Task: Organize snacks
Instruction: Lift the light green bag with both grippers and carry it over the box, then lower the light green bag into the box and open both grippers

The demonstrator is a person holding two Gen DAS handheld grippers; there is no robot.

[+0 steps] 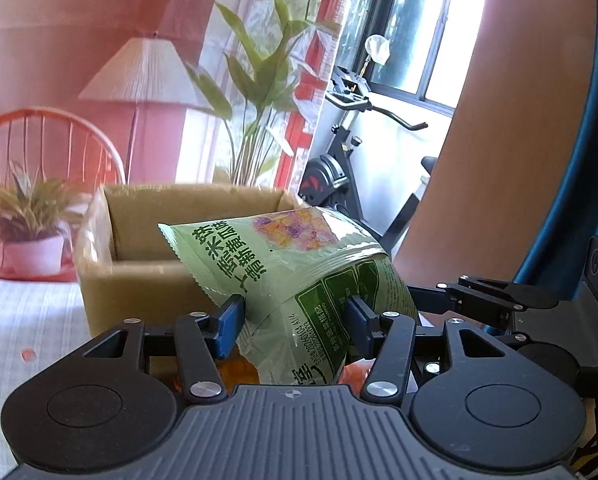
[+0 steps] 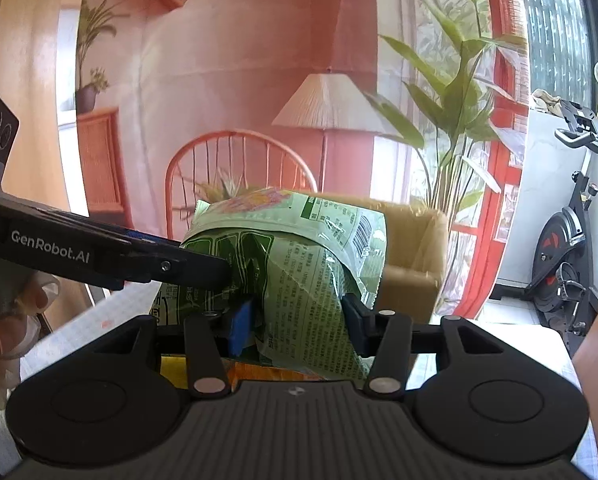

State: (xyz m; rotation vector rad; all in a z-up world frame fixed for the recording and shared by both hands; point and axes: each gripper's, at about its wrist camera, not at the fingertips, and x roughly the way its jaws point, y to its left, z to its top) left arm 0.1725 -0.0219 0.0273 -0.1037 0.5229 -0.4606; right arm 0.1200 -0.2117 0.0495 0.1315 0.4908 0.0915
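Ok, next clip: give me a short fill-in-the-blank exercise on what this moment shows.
1. Both the left gripper and the right gripper are shut on one ____ snack bag.
2. Behind the bag stands an open ____ box.
3. The chair behind the box is coloured ____.
4. By the window stands an exercise ____.

Missing words: green; cardboard; orange; bike

One green snack bag [image 1: 283,264], one cardboard box [image 1: 147,280].
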